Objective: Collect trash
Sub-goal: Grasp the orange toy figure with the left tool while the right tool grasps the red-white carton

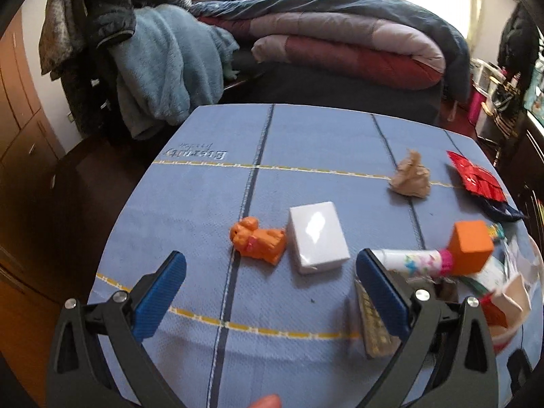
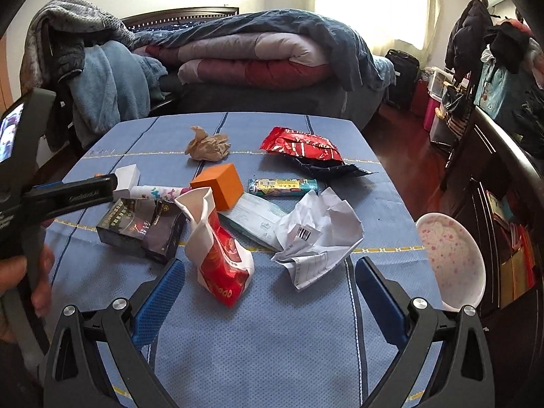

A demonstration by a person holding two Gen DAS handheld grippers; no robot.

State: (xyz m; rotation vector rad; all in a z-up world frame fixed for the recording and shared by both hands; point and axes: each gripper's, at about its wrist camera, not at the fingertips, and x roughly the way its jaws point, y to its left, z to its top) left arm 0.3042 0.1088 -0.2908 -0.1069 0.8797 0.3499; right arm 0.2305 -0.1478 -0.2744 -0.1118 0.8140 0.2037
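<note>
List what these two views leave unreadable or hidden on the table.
- Blister pack, left wrist view: blurred, partly behind the left gripper fingers.
- Black box, right wrist view: print too small to read.
- Teal package, right wrist view: mostly covered by the crumpled white paper.

Blue-clothed table: crumpled paper, red wrapper, orange box.

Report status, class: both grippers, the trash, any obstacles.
Left gripper open, empty. Right gripper open, empty. Red-white wrapper and crumpled paper nearest, untouched. Orange box, black box crowd the pile.
</note>
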